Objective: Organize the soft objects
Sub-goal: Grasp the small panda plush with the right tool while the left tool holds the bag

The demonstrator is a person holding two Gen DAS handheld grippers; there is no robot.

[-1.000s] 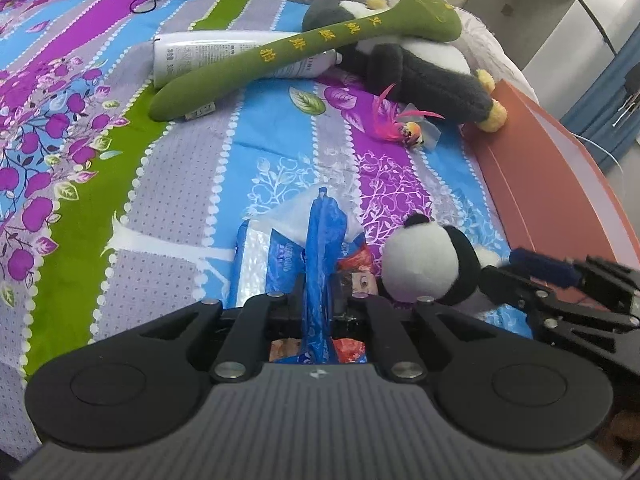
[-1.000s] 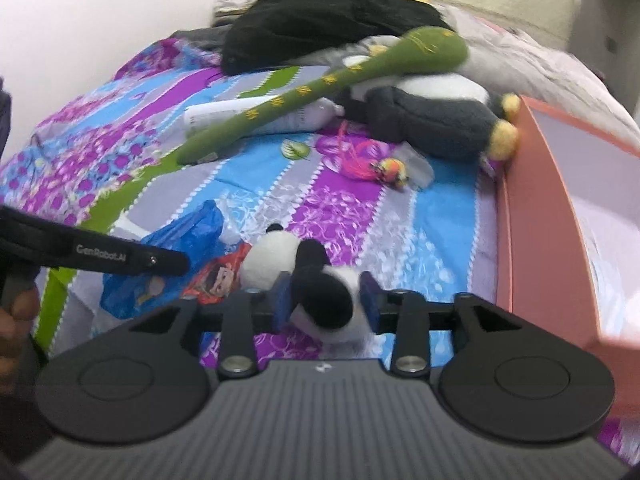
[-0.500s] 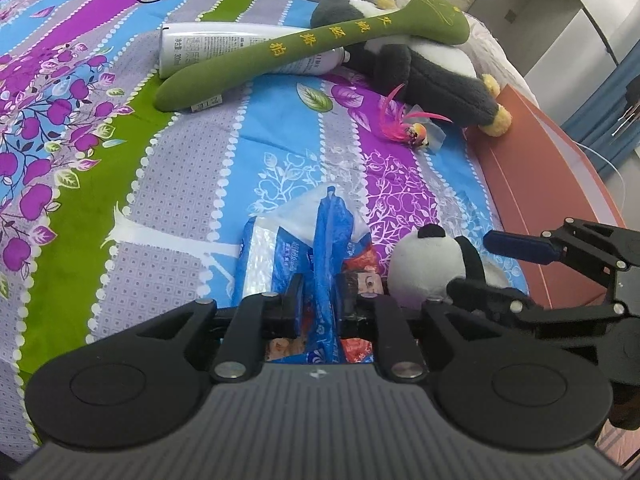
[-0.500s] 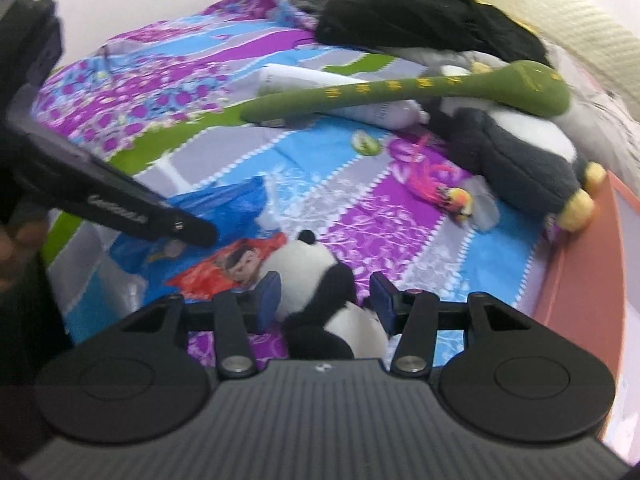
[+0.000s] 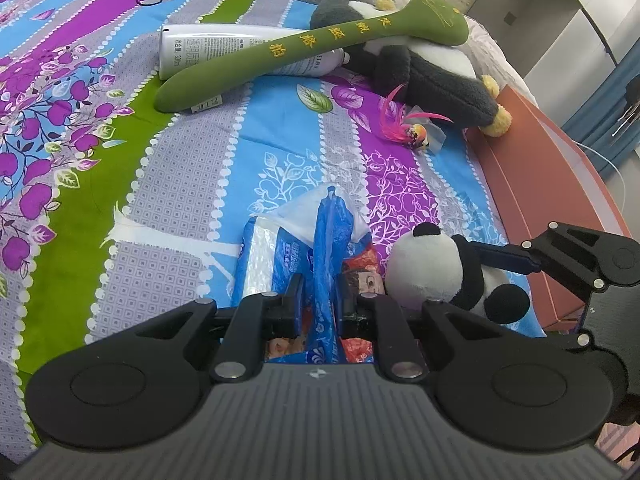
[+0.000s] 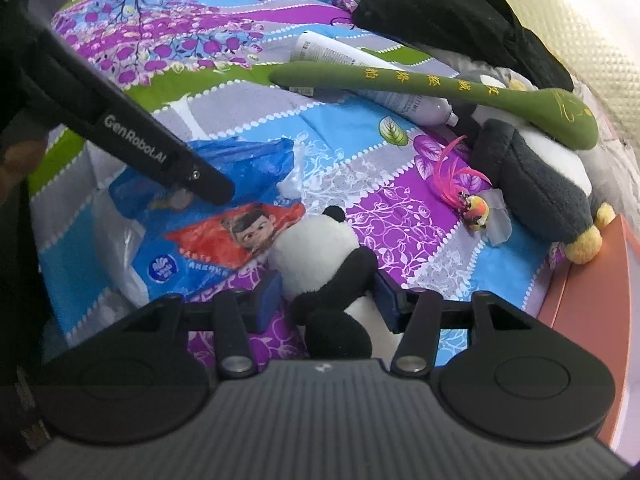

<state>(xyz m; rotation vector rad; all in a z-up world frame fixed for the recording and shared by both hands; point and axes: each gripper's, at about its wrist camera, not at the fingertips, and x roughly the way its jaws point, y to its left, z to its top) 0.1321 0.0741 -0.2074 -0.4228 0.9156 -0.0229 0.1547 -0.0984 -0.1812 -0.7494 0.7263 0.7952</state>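
A small panda plush [image 6: 316, 244] lies on the flowered bedspread between the pads of my right gripper [image 6: 326, 296]. Its jaws are opening, and a strip of purple cloth shows between the left pad and the plush. In the left wrist view the panda [image 5: 424, 264] sits at the lower right with the right gripper's fingers [image 5: 504, 258] around it. My left gripper [image 5: 320, 300] is shut on an upright fold of a blue plastic bag [image 5: 332, 232]. The bag [image 6: 244, 160] lies over a tissue pack [image 5: 256, 264] and a red snack packet [image 6: 224, 240].
Farther back lie a long green plush stick [image 5: 304, 48], a white bottle [image 5: 208, 48], a grey penguin plush [image 5: 432, 76] and a pink feather toy [image 5: 412, 132]. An orange box [image 5: 540, 184] borders the right side. Black clothing [image 6: 448, 20] is heaped at the far end.
My right gripper rolled and sank toward the bed, and its pads came apart from the panda they had squeezed. The left jaws widened a little around the blue bag.
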